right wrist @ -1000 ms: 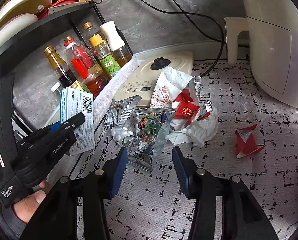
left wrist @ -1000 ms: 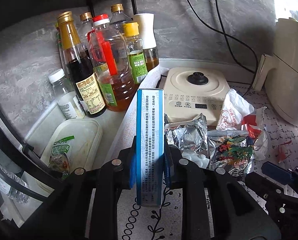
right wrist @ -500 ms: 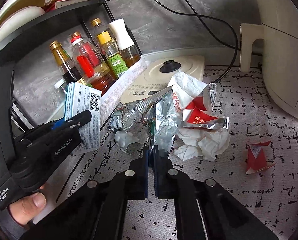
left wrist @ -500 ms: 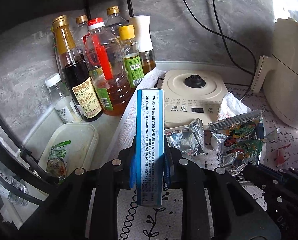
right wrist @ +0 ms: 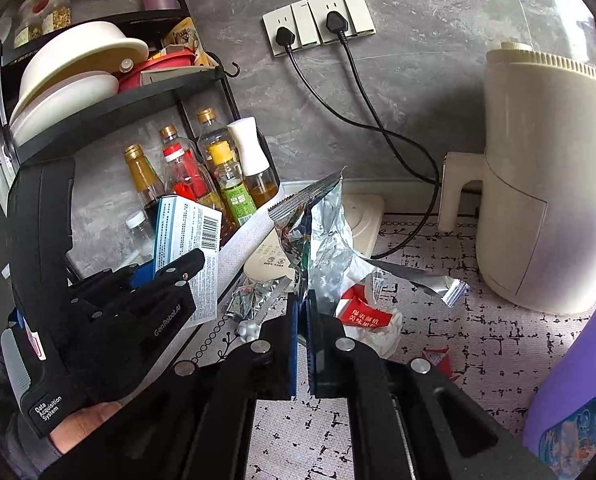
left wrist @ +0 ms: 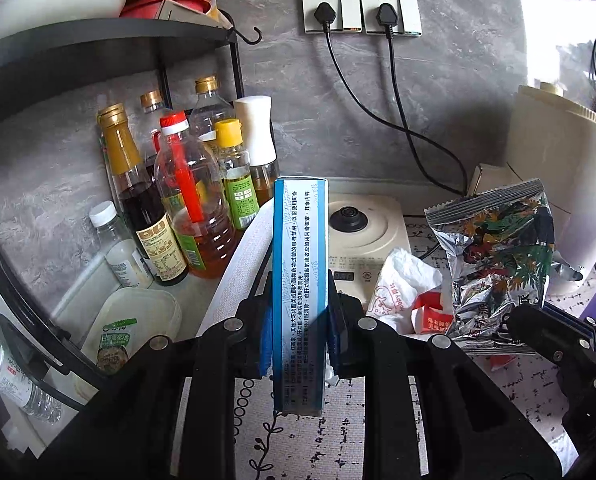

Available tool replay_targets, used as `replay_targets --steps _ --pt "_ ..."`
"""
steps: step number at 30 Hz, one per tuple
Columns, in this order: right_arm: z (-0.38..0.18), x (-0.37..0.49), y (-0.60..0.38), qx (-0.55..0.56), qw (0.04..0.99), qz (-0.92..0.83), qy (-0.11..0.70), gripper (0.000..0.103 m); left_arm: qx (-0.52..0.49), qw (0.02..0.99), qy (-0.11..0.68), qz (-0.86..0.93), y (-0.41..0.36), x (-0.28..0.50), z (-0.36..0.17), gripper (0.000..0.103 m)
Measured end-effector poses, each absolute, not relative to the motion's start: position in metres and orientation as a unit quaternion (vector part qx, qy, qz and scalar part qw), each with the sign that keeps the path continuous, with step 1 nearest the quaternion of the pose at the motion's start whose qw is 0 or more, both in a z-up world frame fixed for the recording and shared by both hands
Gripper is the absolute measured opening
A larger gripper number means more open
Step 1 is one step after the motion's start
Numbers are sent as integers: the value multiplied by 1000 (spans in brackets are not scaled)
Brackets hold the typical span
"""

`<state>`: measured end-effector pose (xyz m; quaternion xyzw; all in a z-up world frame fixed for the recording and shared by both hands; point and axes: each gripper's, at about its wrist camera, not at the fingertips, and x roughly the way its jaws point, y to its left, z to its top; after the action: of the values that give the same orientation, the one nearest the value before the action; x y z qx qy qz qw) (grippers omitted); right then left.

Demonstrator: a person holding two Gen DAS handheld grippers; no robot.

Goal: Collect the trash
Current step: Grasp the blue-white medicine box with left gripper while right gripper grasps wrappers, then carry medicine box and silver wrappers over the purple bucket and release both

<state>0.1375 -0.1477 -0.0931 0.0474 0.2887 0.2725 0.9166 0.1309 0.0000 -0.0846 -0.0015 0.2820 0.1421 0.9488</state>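
Two pieces of trash were in my grip at once: my left gripper (left wrist: 300, 344) clamped the blue-and-white carton (left wrist: 300, 280) upright, and my right gripper (right wrist: 303, 344) pinched the bottom edge of the foil snack bag (right wrist: 318, 236), held clear of the patterned mat (right wrist: 438, 320). I judged this the carry-off step. Crumpled white paper (right wrist: 378, 332) and a red wrapper (right wrist: 438, 358) lay below; next I needed a bin, which I couldn't see.

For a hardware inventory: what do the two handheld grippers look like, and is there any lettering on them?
Both are black plastic with silver rivets and blue finger pads. The left gripper carries white "GenRobot.AI" and "Data Acquisition System" lettering. The right gripper shows no lettering here.
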Motion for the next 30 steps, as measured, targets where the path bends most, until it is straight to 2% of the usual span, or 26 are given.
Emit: replay_targets --steps 11,30 --pt "-41 115 -192 53 948 215 228 5 4 971 227 70 -41 131 -35 22" --pt "4 68 -283 76 977 43 193 5 22 976 194 -101 -137 132 6 22"
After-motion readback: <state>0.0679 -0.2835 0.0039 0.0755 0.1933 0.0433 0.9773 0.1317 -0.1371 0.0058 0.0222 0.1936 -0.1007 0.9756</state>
